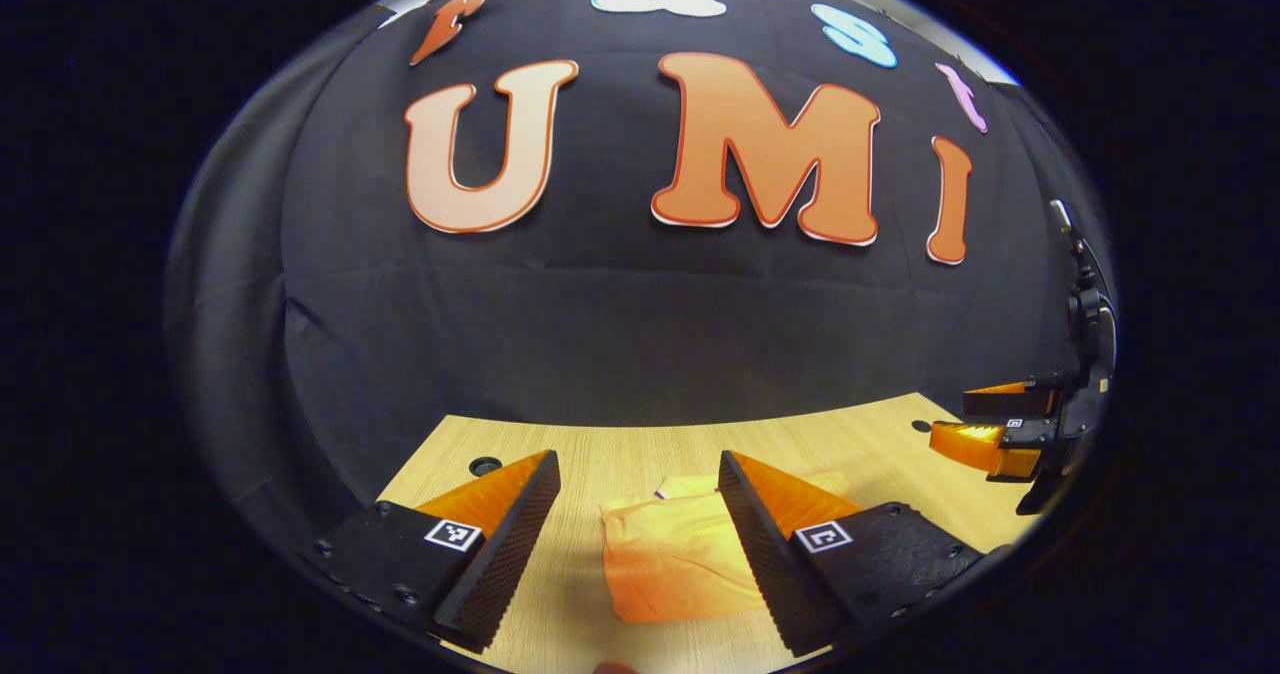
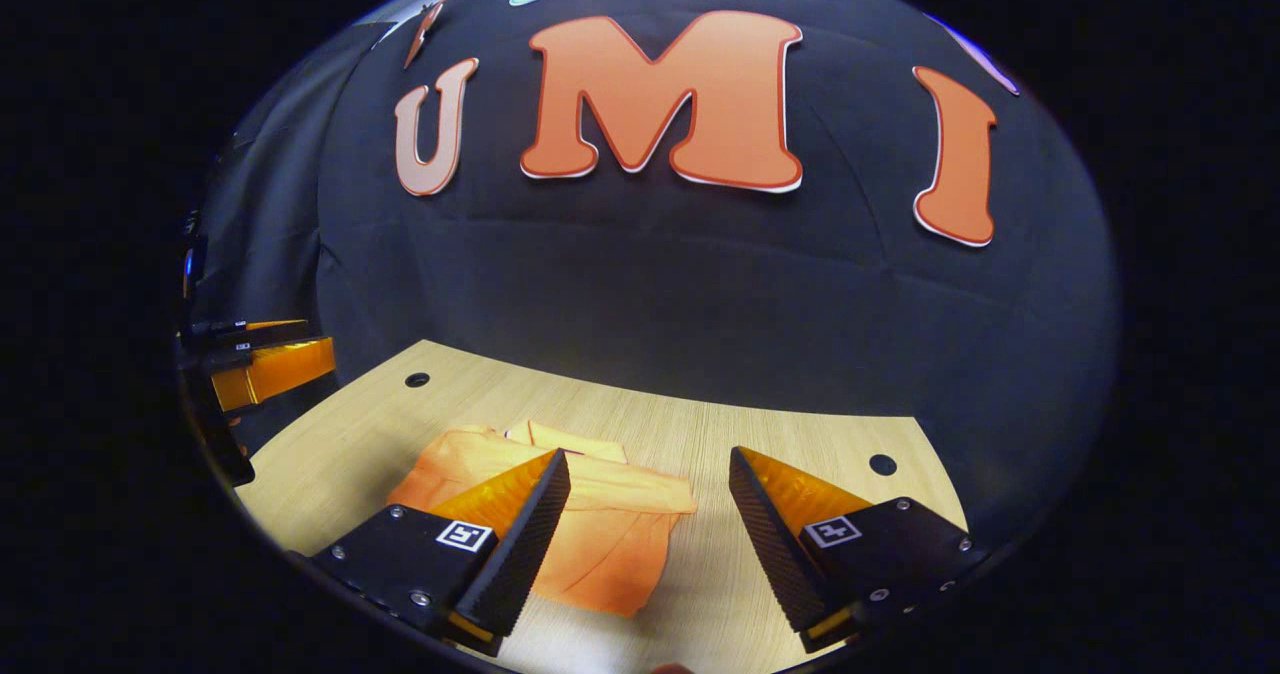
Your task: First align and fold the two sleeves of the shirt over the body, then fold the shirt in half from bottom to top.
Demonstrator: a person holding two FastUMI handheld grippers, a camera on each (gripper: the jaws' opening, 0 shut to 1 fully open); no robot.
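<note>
Left gripper is seen raised above the desk, jaws spread wide, nothing gripped between them. The shirt is found lying on the desk below, partly in the gap between the jaws and partly hidden behind the right-hand jaw; it is bunched and folded over itself, with a paler edge just ahead of the jaw tips. No contact between jaws and cloth can be made out.

Right gripper is likewise held above the desk, jaws wide apart, empty. The shirt is seen beneath and behind the left-hand jaw, reaching a little into the gap; the right-hand jaw stands well apart from the cloth, over bare wood. Sleeves appear laid across the body, though the exact fold cannot be told.

Each gripper is also noted at the edge of the other's view, far off to the side of the jaws. A round hole in the desk is seen just ahead of the right gripper's right-hand jaw.
</note>
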